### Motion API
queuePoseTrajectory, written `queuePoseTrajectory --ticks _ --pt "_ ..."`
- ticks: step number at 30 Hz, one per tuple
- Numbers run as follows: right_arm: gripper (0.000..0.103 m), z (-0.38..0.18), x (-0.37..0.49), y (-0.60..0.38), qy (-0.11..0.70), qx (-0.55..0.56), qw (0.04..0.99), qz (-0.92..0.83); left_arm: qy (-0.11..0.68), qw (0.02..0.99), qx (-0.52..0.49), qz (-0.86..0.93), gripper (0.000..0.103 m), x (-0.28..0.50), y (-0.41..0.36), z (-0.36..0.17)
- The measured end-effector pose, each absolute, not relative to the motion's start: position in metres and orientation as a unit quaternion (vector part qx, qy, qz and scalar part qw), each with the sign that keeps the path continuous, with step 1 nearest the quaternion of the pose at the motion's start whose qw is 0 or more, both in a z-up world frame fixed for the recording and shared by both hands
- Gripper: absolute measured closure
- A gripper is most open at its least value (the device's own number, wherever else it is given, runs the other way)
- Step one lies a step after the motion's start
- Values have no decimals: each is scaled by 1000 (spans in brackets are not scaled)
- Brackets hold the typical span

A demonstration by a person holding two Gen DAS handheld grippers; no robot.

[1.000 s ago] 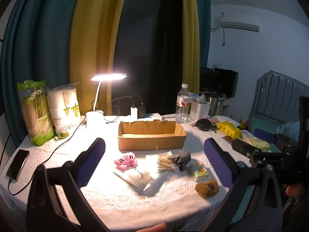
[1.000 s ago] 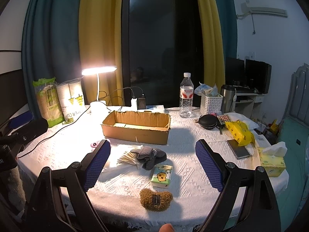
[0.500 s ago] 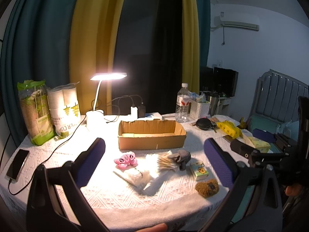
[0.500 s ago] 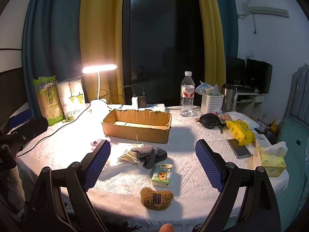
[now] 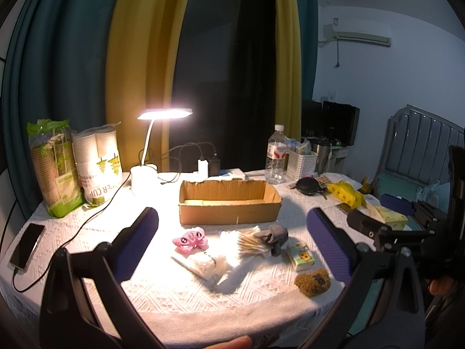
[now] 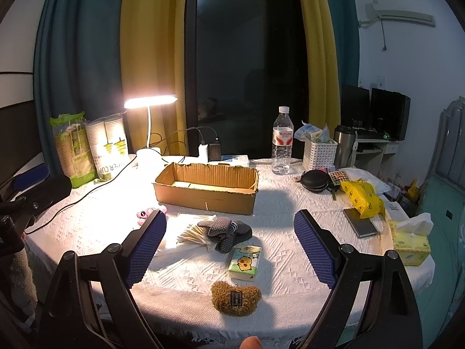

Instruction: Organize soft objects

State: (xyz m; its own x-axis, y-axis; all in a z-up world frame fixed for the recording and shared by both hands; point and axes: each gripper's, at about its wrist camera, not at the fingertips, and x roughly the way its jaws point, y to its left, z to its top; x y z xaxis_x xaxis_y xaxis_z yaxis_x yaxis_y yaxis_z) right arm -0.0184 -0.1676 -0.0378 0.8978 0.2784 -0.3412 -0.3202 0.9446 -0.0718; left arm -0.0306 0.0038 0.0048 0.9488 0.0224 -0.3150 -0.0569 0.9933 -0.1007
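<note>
An open cardboard box [image 5: 229, 202] [image 6: 207, 187] stands mid-table. In front of it lie a pink plush toy [image 5: 190, 240] [image 6: 144, 213], a bag of cotton swabs [image 5: 247, 240] [image 6: 191, 234], a grey sock bundle [image 5: 273, 235] [image 6: 226, 231], a tissue pack with a duck print [image 5: 300, 256] [image 6: 245, 261], a clear plastic bag [image 5: 207, 264] and a brown fuzzy bear [image 5: 312, 282] [image 6: 235, 296]. My left gripper [image 5: 232, 250] is open and empty above the table's near edge. My right gripper [image 6: 229, 247] is open and empty, above the near edge.
A lit desk lamp [image 5: 162, 116], two sleeves of paper cups [image 5: 75, 168], a phone on a cable [image 5: 27, 245], a water bottle [image 6: 282, 145], a white basket [image 6: 319, 152], a black case [image 6: 315, 180], a yellow pack [image 6: 363, 199], another phone [image 6: 360, 222] and a tissue box [image 6: 411, 238] ring the table.
Both grippers have drifted very slightly; the objects on the table have not moved.
</note>
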Motion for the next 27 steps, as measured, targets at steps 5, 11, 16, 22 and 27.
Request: queuePoseTrajectory --ticks 5,11,16,22,27 --pt "11 -40 -19 -168 167 -64 972 154 162 985 -54 20 0 -30 6 4" --pt "11 -44 -17 -167 174 -66 971 152 172 983 -56 19 0 -21 7 1" --pt "11 -46 -5 -156 190 -83 967 149 185 981 -61 19 0 -11 12 -7" --pt "11 -69 21 -154 236 -88 958 136 232 970 -75 16 0 10 23 -35" --pt "11 -96 48 -152 285 -88 946 127 284 955 -80 18 0 39 29 -68"
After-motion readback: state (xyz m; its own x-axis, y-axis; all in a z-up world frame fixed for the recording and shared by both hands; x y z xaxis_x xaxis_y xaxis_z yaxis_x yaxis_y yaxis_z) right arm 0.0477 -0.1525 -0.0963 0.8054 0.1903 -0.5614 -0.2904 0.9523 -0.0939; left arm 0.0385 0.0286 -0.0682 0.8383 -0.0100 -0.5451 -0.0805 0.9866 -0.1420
